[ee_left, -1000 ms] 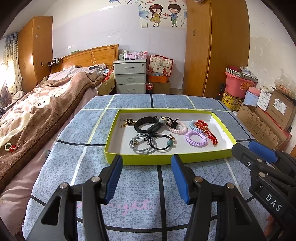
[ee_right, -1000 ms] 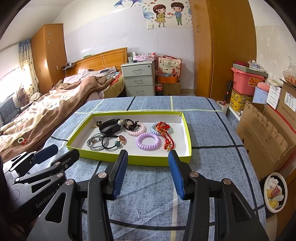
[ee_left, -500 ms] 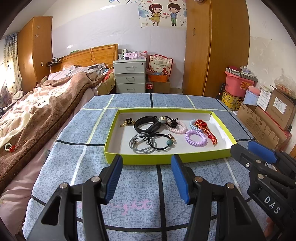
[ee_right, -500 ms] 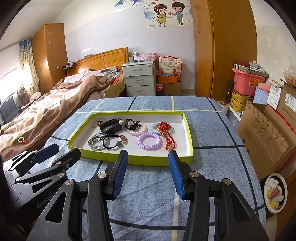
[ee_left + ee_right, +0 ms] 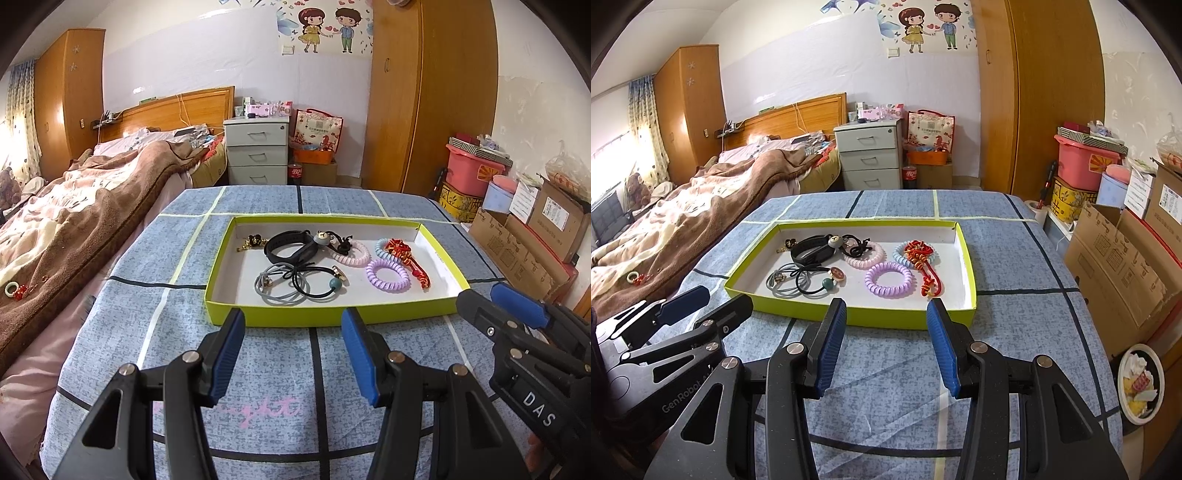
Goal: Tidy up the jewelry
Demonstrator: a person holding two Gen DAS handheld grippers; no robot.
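Note:
A shallow yellow-green tray [image 5: 325, 317] [image 5: 897, 322] lies on the blue checked cloth. In it lie a black band [image 5: 290, 245] [image 5: 812, 251], grey and black hair ties [image 5: 291, 286] [image 5: 798, 282], a purple coil tie [image 5: 388, 275] [image 5: 888, 278], a pink coil tie [image 5: 351, 253], a pale blue coil tie [image 5: 899, 254], a red knot charm [image 5: 404, 258] [image 5: 923, 258] and a small gold piece [image 5: 253, 242]. My left gripper [image 5: 291, 325] is open and empty, just short of the tray's near wall. My right gripper [image 5: 886, 317] is open and empty, also near the tray's front wall.
A bed with a brown blanket [image 5: 66, 229] runs along the left. Cardboard boxes [image 5: 1123, 266] stand at the right, with a bowl [image 5: 1139, 382] on the floor. A grey drawer unit [image 5: 256, 153] and a wooden wardrobe [image 5: 432, 96] stand behind.
Both grippers have crept slightly toward the tray. Nothing in the tray has moved.

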